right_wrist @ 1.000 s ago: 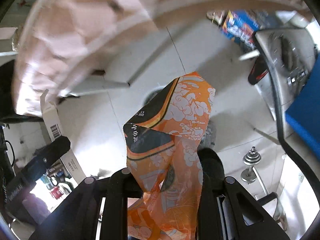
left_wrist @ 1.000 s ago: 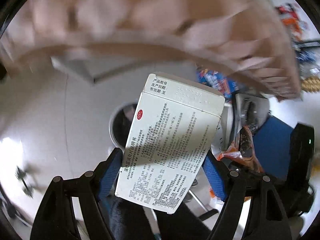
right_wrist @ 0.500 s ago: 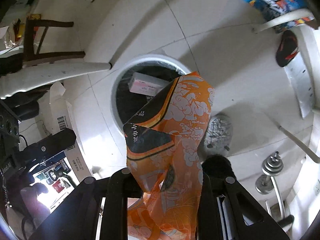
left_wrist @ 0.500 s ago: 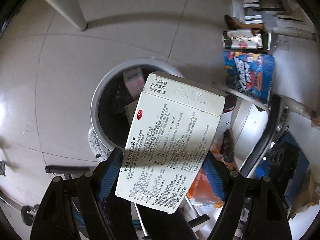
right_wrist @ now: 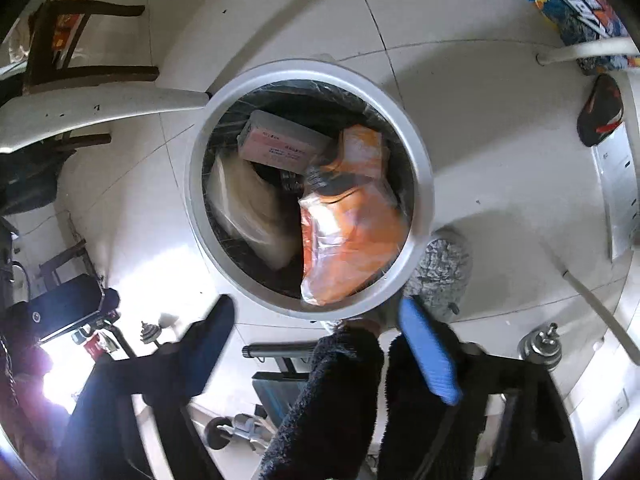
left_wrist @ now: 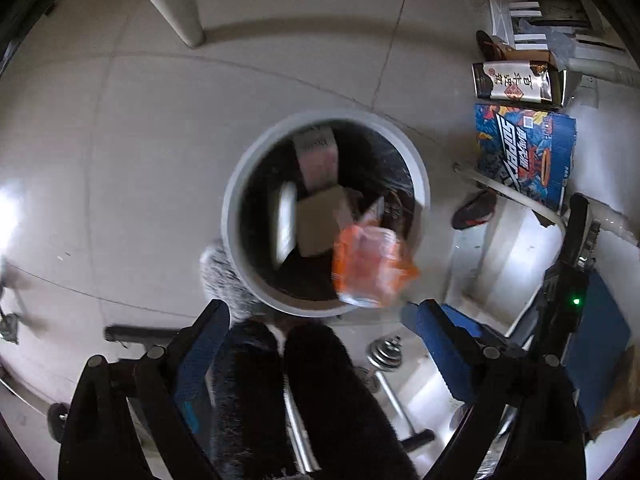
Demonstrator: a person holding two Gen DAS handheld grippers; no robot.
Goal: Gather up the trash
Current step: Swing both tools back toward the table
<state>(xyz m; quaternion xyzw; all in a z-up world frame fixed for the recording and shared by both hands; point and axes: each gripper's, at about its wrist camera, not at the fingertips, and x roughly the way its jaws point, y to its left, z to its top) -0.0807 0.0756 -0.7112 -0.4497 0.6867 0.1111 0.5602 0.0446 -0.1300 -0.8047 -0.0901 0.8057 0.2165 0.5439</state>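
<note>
Left-wrist view looks down on a tiled floor [left_wrist: 120, 152], with a table leg [left_wrist: 168, 4] at upper left. At centre stands a round bin [left_wrist: 240, 184] with a grey rim and dark liner; inside it lie a pink box [left_wrist: 316, 156] and a brown box [left_wrist: 320, 216], and a blurred white box [left_wrist: 285, 220] shows on edge beside them. An orange wrapper [left_wrist: 370, 268], blurred, hangs over the bin's near right rim. Further right, a blue carton [left_wrist: 524, 152] rests on the floor. Below, the left gripper [left_wrist: 320, 316] has its jaws opening wide, nothing between them.

Right-wrist view shows a wooden chair [right_wrist: 80, 40] at upper left, then the bin [right_wrist: 312, 72] from closer. Within it the white box [right_wrist: 250, 210], blurred, lies left, the pink box [right_wrist: 280, 142] at the far side, and the orange wrapper [right_wrist: 348, 232] at right against the liner. A grey slipper [right_wrist: 440, 272] sits just outside the rim. The right gripper [right_wrist: 316, 312] has its jaws opening, blurred, with nothing between them.
</note>
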